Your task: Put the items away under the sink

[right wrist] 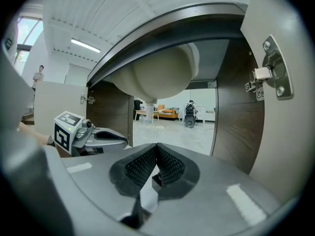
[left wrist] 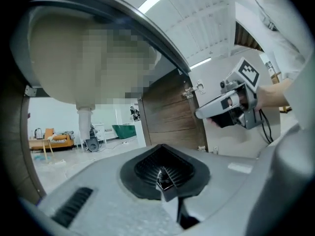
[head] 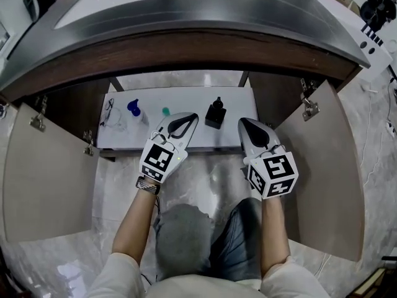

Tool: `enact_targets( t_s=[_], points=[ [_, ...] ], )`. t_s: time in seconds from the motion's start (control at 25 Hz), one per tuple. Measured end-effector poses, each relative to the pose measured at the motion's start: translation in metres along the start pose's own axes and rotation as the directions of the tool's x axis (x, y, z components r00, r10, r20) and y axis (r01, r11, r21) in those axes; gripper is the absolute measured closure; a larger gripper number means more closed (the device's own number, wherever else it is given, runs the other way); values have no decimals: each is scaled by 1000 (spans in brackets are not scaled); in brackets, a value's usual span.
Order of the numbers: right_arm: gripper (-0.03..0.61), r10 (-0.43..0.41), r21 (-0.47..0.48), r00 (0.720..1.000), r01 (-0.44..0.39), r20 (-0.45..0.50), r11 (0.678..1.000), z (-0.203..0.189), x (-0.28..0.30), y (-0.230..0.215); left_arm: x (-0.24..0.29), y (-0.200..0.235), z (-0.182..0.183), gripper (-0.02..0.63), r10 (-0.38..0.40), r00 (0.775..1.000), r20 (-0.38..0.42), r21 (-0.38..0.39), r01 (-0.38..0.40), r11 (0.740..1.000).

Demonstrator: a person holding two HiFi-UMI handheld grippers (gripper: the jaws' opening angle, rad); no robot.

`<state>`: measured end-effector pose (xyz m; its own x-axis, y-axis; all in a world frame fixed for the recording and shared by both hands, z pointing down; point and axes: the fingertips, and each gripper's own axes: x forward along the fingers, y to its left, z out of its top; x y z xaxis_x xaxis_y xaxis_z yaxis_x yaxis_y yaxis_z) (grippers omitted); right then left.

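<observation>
Under sink (right wrist: 157,75), left gripper (head: 191,117) and right gripper (head: 244,123) clenched, bottle (head: 215,113) only in head view

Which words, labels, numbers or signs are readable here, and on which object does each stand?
No text is readable.
On the left marker cube and the right marker cube: square black-and-white patterns only, no letters.
On the black bottle and the blue-capped bottle: any label is too small to read.

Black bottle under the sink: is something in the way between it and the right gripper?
Nothing visible is. The black bottle stands on the white cupboard floor, and the right gripper, shut and empty, is just beside it with only bare floor between them. The cupboard doors are wide open.
</observation>
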<state>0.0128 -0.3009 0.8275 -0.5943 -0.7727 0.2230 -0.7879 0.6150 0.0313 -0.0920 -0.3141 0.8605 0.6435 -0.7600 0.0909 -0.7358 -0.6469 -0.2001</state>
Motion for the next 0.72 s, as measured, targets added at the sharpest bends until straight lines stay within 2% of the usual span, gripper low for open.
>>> enact_targets(
  t_s=[0.44, 0.72],
  points=[
    [572, 69, -47, 998, -68, 14, 997, 27, -10, 25, -28, -7, 51, 607, 5, 999, 54, 28, -6, 1000],
    [572, 94, -35, 995, -93, 41, 995, 83, -26, 36, -45, -5, 110, 607, -23, 997, 70, 55, 20, 998]
  ],
)
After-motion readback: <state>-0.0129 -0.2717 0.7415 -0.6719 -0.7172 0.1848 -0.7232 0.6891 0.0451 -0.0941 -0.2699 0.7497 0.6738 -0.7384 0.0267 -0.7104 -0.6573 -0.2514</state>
